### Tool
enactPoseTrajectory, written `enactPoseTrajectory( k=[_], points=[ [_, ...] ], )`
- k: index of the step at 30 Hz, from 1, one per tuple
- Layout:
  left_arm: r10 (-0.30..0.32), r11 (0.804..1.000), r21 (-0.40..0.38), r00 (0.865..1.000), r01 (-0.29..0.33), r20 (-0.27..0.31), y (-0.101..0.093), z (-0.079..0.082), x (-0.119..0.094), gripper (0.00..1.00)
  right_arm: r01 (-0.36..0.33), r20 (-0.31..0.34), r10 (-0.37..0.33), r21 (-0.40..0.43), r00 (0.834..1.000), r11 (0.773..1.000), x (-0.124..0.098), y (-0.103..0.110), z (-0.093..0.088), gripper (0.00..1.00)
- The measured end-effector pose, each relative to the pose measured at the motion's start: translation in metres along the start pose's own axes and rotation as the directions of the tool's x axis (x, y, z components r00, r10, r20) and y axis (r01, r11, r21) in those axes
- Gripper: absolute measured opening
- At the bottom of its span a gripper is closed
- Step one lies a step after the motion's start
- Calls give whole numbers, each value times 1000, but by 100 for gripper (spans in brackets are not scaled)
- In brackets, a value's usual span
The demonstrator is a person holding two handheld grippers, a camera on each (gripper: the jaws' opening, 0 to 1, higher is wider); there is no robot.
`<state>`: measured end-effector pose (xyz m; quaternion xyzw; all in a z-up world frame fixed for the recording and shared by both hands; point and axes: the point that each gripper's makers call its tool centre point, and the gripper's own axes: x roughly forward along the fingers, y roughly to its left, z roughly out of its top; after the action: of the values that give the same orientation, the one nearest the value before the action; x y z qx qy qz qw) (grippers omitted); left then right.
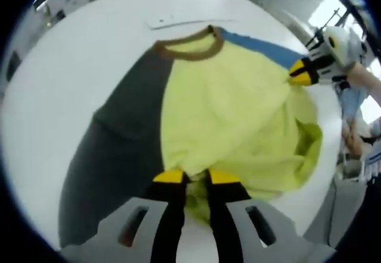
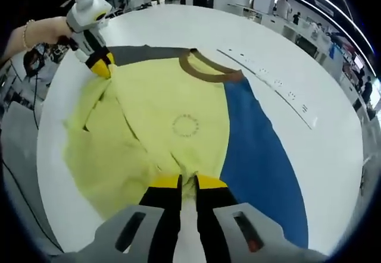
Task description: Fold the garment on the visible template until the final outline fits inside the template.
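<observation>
A yellow T-shirt (image 1: 226, 114) with a brown collar (image 1: 190, 49), a grey sleeve (image 1: 113, 150) and a blue sleeve (image 1: 262, 46) lies partly bunched on a white round table (image 1: 65, 66). My left gripper (image 1: 196, 177) is shut on the yellow fabric at the near edge. My right gripper (image 1: 296, 74) comes in from the right and pinches the shirt by the blue sleeve. In the right gripper view, my right gripper (image 2: 188, 182) is shut on a fold of the yellow T-shirt (image 2: 178, 108), with the blue sleeve (image 2: 256, 156) to the right. My left gripper (image 2: 102, 69) pinches the far left corner.
A thin white strip with printed marks (image 2: 268, 78) lies on the table (image 2: 333, 174) beyond the blue side; the strip (image 1: 164, 21) sits past the collar. A person's hand (image 2: 36, 34) holds the left gripper. Desks and equipment stand beyond the table edge.
</observation>
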<state>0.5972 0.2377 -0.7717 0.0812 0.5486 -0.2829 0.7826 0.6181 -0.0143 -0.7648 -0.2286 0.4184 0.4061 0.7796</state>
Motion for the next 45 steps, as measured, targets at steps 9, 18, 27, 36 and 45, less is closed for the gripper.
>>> enactPoseTrajectory(
  k=[9,18,27,36,45],
  points=[
    [25,1000,15,1000,-25,7,4,-3,-12,21,15,3,-15,-16,1000,1000,-12,-1,-1,9],
    [34,999,15,999,-34,21,2,-6,-25,22,27,23,-27,-13,999,1000,-26,4,3,12],
    [49,998,23,997,-51,58,-2,-7,-47,26,35,59,-34,-18,998,999,-47,15,10,19],
    [55,997,44,994,-59,94,-13,-16,-72,30,47,93,-44,-37,995,998,-72,31,16,29],
    [65,994,79,987,-77,148,-27,-24,-102,33,67,139,-60,-50,988,996,-101,50,19,37]
  ],
)
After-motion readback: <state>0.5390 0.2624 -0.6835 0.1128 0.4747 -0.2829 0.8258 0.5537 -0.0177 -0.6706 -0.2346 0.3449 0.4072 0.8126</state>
